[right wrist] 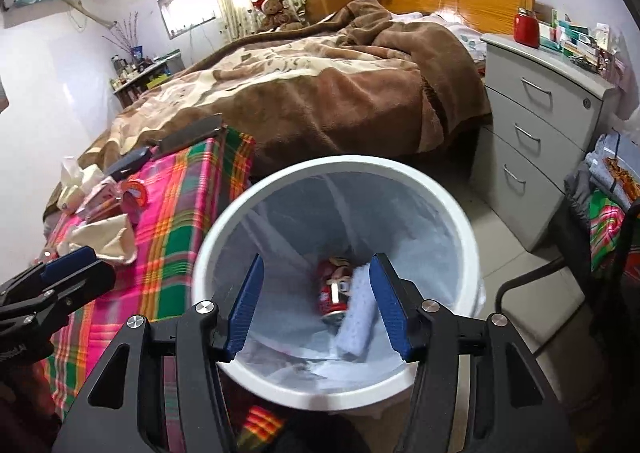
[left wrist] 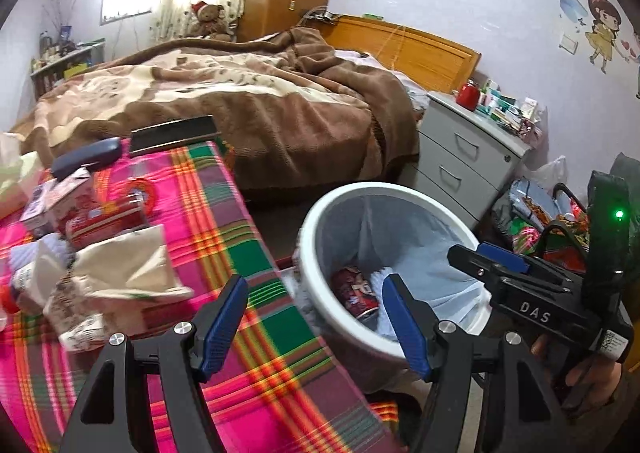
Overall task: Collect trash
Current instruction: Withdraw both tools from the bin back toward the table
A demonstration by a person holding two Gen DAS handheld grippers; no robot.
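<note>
Both the left gripper (left wrist: pixel 316 327) and right gripper (right wrist: pixel 318 307) hang with jaws apart, holding nothing, above the bin (right wrist: pixel 224 229). A can (right wrist: pixel 332 291) lies inside. Next, approach the crumpled paper (left wrist: pixel 124 269) on the tabletop (left wrist: pixel 256 253) low and pinch it at its middle.

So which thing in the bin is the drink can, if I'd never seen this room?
Find the white bin on the floor between the plaid-covered table and the grey drawers. At its bottom lies the red can on its side, beside a pale blue rolled cloth; only the can is red and printed.
</note>
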